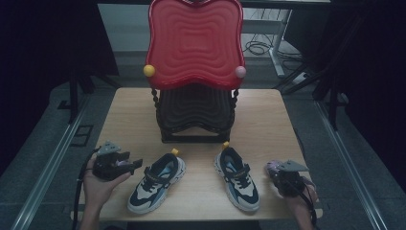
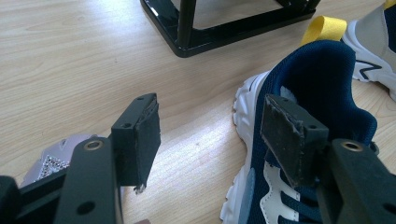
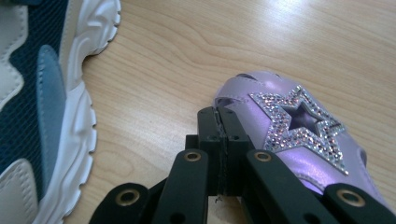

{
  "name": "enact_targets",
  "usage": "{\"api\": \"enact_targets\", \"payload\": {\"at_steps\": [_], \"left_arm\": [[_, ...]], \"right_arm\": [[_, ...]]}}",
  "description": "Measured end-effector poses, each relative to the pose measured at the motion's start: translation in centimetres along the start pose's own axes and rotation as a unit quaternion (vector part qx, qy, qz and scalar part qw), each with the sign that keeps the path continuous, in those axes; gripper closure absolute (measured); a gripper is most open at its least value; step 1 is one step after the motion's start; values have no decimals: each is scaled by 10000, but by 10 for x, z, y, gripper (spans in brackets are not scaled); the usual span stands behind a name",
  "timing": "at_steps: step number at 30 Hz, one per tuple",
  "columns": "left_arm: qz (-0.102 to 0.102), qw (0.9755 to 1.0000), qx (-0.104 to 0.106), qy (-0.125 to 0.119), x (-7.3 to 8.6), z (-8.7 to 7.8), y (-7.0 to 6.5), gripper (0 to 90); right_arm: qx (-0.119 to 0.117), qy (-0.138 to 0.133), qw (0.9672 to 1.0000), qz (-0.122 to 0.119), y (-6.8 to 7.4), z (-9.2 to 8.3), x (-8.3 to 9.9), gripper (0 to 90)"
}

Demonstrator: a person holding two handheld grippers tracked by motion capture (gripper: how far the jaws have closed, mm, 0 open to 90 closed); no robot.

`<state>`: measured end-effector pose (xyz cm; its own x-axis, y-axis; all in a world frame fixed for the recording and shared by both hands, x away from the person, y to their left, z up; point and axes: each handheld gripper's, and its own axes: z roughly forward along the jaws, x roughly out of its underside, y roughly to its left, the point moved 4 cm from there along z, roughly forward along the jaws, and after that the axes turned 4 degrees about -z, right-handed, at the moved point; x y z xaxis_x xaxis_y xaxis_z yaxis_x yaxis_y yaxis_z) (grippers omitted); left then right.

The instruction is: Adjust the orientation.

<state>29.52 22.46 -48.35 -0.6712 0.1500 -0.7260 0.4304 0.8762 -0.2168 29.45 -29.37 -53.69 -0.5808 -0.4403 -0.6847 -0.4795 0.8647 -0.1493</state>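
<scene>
Two blue-and-white sneakers sit side by side on the near half of the wooden table [image 1: 268, 110], toes toward the person, yellow heel tabs pointing at the black shelf [image 1: 194, 115] with the red tray [image 1: 194, 40] on top. The left gripper [image 1: 135, 163] rests just beside the left sneaker [image 1: 155, 184], its tongs standing apart with nothing between them; from its own view the pads frame the bare table and the shoe's dark blue collar [image 2: 322, 79], without touching. A small lilac shoe with a glittery star lies low under that gripper too [image 2: 53, 161].

The right gripper [image 3: 223, 119] has its tongs pressed together, empty, lying against a matching lilac sandal [image 3: 299, 135] at the near right, with the right sneaker [image 1: 238, 179] a little to its left.

I'd judge the sneaker light, with a soft padded upper that will give under a squeeze and a stiffer rubbery sole. The collar at the heel, or the tab behind it, looks like the best hold: thin enough for the pads and not slippery. Pinching the mesh sides would likely just fold them. The sandal's glossy strap looks slicker.
</scene>
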Motion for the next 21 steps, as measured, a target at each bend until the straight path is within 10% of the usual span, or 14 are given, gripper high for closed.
{"api": "enact_targets", "payload": {"at_steps": [21], "left_arm": [[-18,10000,2,-29,0,-3,1,378]], "right_arm": [[-87,-237,9996,106,2,-4,-11,895]]}}
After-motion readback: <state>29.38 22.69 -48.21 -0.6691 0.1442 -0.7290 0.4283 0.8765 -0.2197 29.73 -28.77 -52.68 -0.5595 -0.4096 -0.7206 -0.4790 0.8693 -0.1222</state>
